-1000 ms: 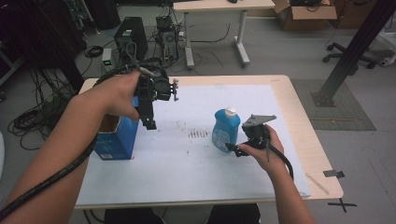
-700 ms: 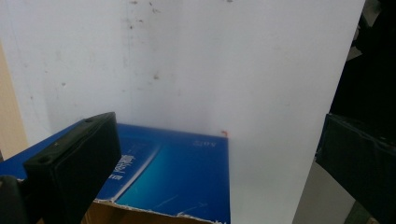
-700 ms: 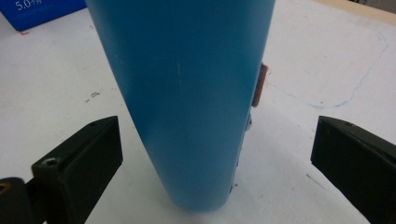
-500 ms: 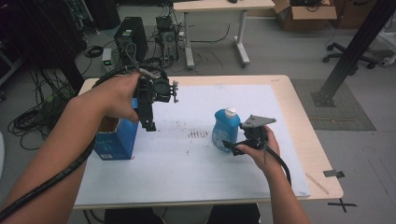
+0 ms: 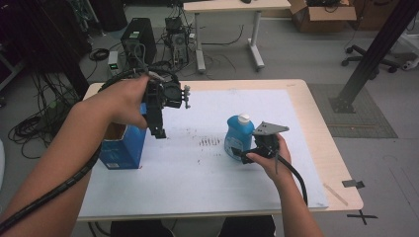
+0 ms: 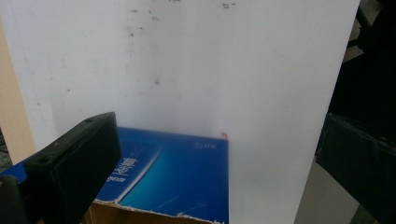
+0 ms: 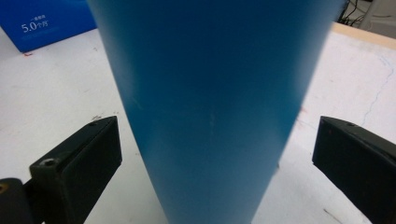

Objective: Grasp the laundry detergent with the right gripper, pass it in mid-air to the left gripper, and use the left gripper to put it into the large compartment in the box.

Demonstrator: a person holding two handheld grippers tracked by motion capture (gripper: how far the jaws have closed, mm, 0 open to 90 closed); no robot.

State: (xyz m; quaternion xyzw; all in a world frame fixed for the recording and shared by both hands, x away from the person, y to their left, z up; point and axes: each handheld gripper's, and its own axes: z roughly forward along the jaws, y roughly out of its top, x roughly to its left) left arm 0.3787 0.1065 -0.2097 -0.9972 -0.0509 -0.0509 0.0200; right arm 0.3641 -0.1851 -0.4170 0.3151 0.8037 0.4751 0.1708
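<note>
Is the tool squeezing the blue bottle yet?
No, in the right gripper view the blue bottle stands between the right tool's jaws, with white table showing in the gap on each side.

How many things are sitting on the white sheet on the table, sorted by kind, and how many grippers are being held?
Blue bottle with white cap: 1
Blue cardboard box, top open: 1
Hand-held grippers: 2, the left gripper held above the box, the right gripper at the bottle with jaws open either side of it
Total: 4
</note>
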